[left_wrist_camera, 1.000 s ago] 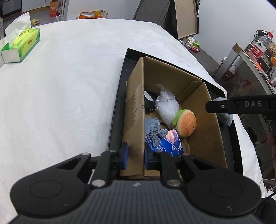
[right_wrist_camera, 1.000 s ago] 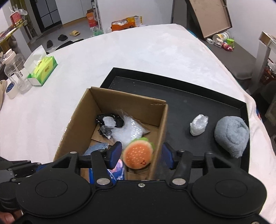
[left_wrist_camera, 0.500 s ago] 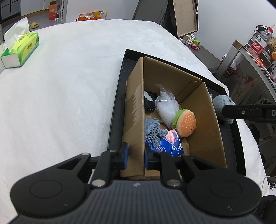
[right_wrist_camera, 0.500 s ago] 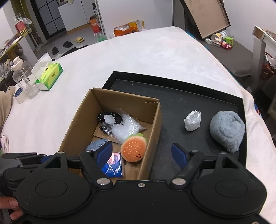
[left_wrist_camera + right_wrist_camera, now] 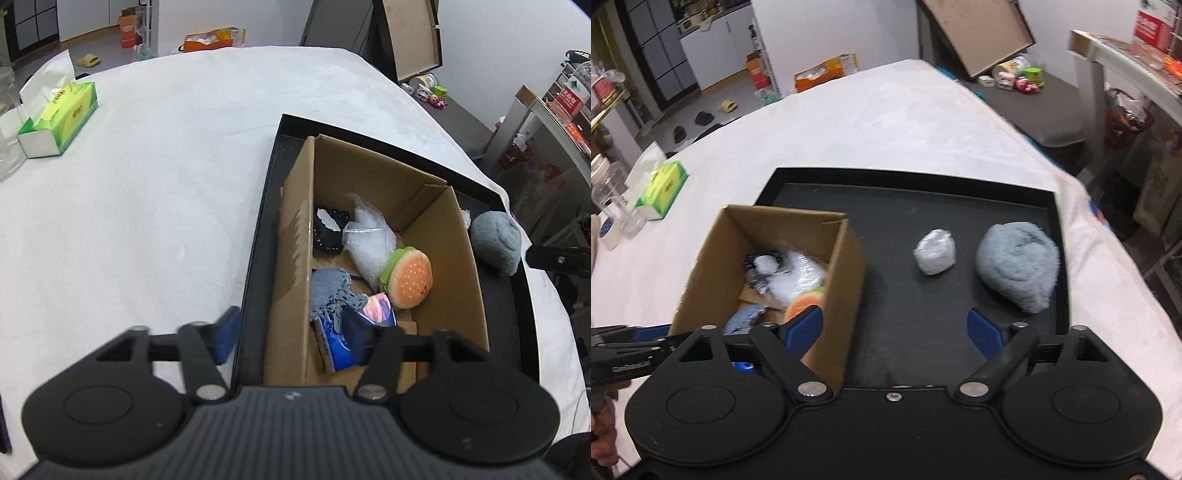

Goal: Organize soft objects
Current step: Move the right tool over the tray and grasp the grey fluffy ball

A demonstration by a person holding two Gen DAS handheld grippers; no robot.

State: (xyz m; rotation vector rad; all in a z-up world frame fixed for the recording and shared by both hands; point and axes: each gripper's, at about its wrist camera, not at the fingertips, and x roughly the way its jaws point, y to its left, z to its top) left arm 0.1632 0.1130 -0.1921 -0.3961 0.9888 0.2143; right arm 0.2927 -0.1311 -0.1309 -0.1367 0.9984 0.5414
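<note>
While both grippers' jaws have just been opening, left gripper point(image 5: 295, 332) straddles the cardboard box point(image 5: 447, 258) wall ungripped; right gripper point(image 5: 894, 326) spread wide, empty, beside the box.

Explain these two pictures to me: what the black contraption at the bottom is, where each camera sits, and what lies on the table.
There is no robot. A person holds hand-held tongs in each hand, and a wide-angle camera on each looks along its fingers. One picture comes from the left tongs, the other from the right tongs. Both have just been opening and hold nothing. On the white table stands a black tray with a cardboard box on it. The box holds a burger plush and other soft things. A grey rolled towel and a small white bundle lie on the tray outside the box.
</note>
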